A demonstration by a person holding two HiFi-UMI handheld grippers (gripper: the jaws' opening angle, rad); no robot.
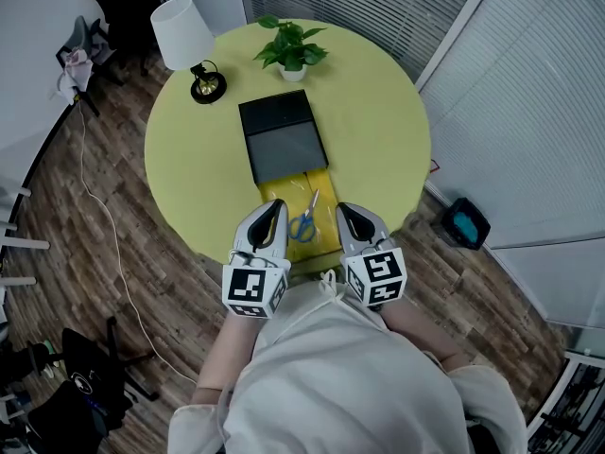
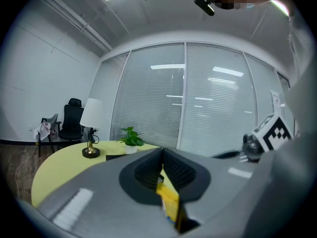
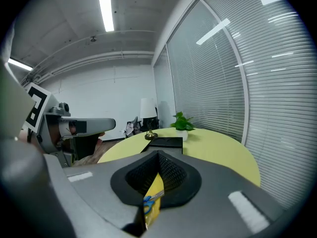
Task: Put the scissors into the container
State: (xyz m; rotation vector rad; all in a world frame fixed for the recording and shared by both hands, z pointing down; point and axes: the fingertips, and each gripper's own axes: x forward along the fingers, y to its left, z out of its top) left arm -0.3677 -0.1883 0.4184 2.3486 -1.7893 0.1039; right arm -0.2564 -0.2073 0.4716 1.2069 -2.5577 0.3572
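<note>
The blue-handled scissors lie on a yellow part that juts out from the near end of a flat dark grey container at the table's middle. My left gripper hovers just left of the scissors and my right gripper just right of them, both at the near table edge. Each is shut with nothing held. In the right gripper view, the scissors and the yellow surface show through the slit below the closed jaws. The left gripper view shows only yellow under its closed jaws.
A white-shaded lamp stands at the far left of the round yellow-green table, a small potted plant at the far edge. On the wooden floor lie a cable and a dark bin; office chairs stand at the left.
</note>
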